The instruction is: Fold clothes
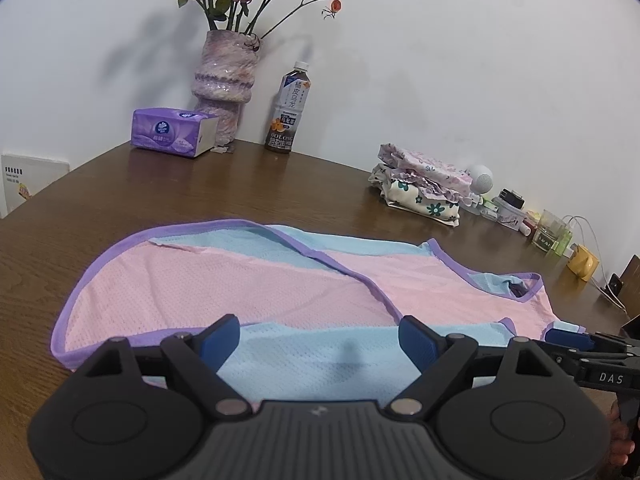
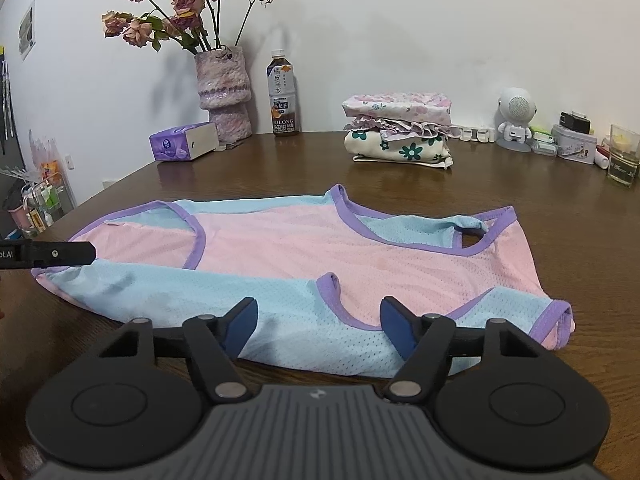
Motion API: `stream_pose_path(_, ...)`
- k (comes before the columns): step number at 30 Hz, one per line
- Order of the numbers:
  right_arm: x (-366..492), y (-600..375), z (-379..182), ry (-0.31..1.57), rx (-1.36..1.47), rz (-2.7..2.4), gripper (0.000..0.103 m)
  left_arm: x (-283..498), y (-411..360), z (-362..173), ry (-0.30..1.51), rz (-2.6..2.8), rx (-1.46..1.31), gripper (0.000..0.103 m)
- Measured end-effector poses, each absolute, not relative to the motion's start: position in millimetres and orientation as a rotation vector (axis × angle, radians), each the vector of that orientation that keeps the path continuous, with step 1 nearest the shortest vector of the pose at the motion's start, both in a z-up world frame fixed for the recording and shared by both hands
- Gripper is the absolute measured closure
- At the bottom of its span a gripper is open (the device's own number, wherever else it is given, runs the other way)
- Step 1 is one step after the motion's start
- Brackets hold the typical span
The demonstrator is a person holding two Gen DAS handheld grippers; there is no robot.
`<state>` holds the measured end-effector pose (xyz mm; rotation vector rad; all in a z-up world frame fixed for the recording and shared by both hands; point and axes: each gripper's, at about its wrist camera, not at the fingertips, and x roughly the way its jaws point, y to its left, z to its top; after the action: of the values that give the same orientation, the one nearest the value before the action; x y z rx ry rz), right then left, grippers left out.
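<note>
A pink and light-blue mesh vest with purple trim (image 1: 256, 292) (image 2: 304, 256) lies flat on the brown wooden table. My left gripper (image 1: 320, 338) is open above the vest's near blue hem, nothing between its fingers. In the right wrist view my right gripper (image 2: 318, 326) is open over the near blue edge by a purple armhole, also holding nothing. The right gripper's blue tip (image 1: 568, 338) shows at the vest's right corner in the left wrist view. The left gripper's black finger (image 2: 60, 254) reaches the vest's left end in the right wrist view.
A stack of folded floral clothes (image 2: 398, 134) (image 1: 420, 190) sits at the back. A vase of roses (image 2: 224, 92), a tea bottle (image 2: 283, 96) and a purple tissue pack (image 2: 182, 142) stand near the wall. A white speaker figure (image 2: 516, 120), tins and a glass (image 2: 622, 156) line the right side.
</note>
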<state>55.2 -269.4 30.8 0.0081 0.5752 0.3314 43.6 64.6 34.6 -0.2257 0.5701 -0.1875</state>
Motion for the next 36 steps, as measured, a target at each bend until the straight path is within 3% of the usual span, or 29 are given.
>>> stream_pose_path(18,61.7,-270.4,33.0,0.565,0.0,0.37,0.067,53.1,63.5,37.0,0.572,-0.203,-0.205,0.017)
stream_pose_path(36,62.3,-271.2,29.5,0.593,0.023,0.388,0.067,54.7,63.4,34.2,0.578,-0.2,-0.207,0.017)
